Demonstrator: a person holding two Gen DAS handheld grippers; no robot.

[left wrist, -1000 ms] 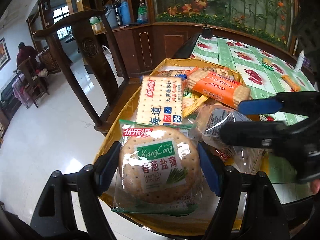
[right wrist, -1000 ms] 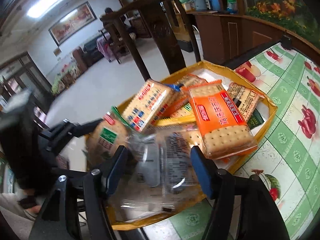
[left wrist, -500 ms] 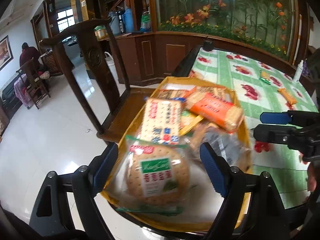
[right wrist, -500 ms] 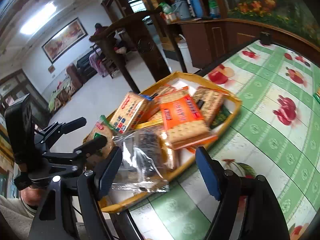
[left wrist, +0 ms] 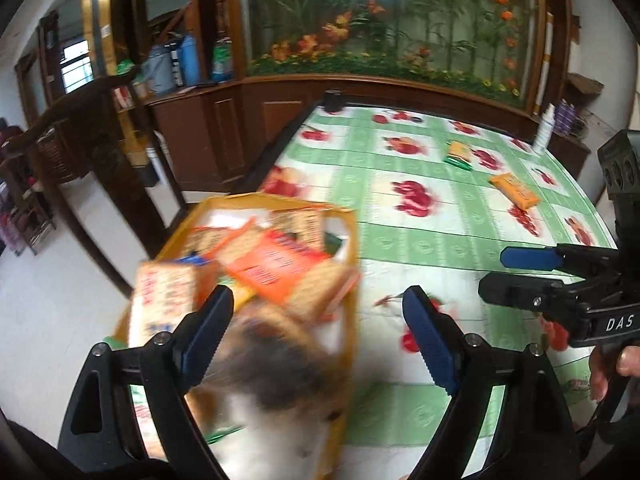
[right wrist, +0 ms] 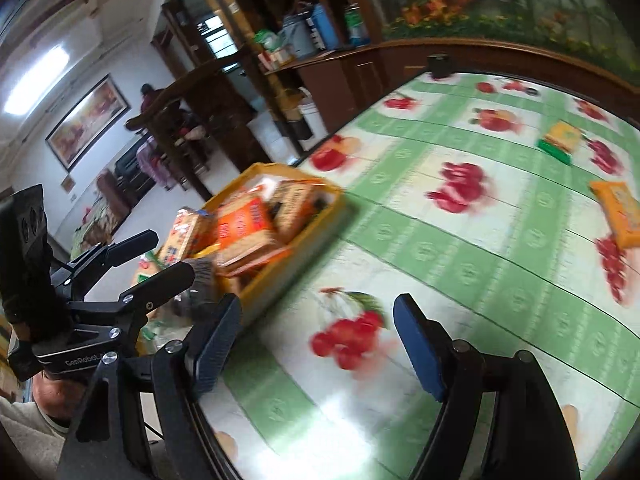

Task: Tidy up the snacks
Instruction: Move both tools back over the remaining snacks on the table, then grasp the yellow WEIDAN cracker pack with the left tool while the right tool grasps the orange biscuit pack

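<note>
A yellow tray (left wrist: 276, 201) heaped with snack packs sits at the table's left edge, blurred by motion. An orange cracker pack (left wrist: 276, 268) lies on top of the heap. My left gripper (left wrist: 320, 320) hovers over the tray's near right corner. Its jaws are opening and its pads touch nothing. My right gripper (right wrist: 320, 320) is open over bare tablecloth to the right of the tray (right wrist: 280, 170), with nothing between its fingers. Two loose packs lie farther out on the cloth: an orange one (left wrist: 514, 190) and a green-and-yellow one (left wrist: 459, 155).
The table has a green-and-white fruit-print cloth (right wrist: 460, 248). A dark wooden chair (left wrist: 100, 140) stands just left of the tray. A white bottle (left wrist: 544, 132) and a small black object (left wrist: 332, 100) sit at the far edge. Wooden cabinets line the back.
Both grippers have drawn back from the tray and swung right toward the tablecloth. The round cracker pack and the clear bag stay in the tray. Both pairs of jaws stand wider.
</note>
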